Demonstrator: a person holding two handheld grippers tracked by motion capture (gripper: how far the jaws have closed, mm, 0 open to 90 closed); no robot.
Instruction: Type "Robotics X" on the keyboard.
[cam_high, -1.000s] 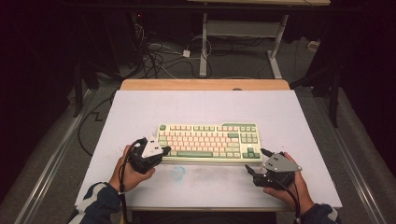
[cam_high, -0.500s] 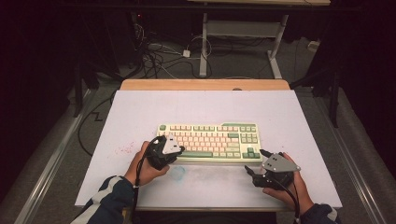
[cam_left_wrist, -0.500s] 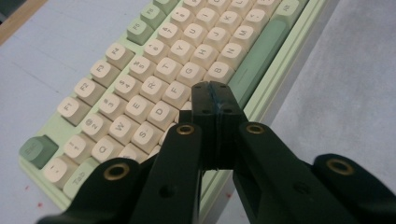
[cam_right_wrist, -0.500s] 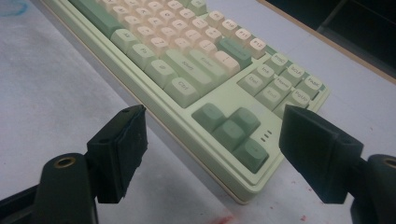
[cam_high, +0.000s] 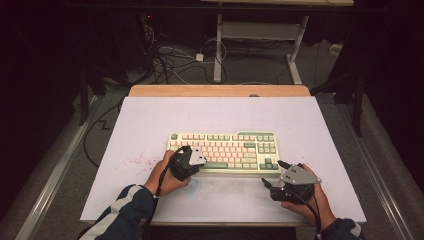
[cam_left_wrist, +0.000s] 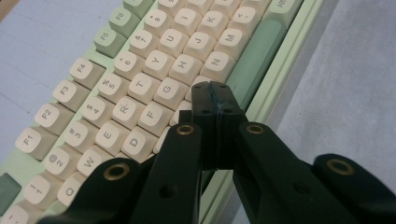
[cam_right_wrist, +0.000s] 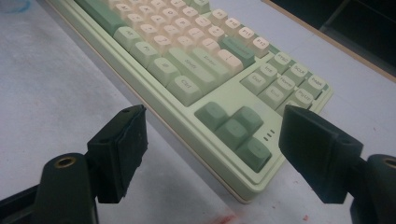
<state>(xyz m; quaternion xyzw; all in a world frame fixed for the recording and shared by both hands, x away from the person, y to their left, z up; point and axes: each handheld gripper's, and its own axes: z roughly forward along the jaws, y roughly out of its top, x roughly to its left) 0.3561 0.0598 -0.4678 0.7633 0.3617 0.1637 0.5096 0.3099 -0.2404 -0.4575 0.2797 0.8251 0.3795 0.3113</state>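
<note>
Green-and-cream keyboard (cam_high: 225, 152): mid white table (cam_high: 150, 120); near-left keys hidden under gripper.
Left hand-held gripper (cam_left_wrist: 215, 100): jaws together, empty, over keys.
Right hand-held gripper (cam_right_wrist: 212, 154): wide, empty, near corner.
</note>
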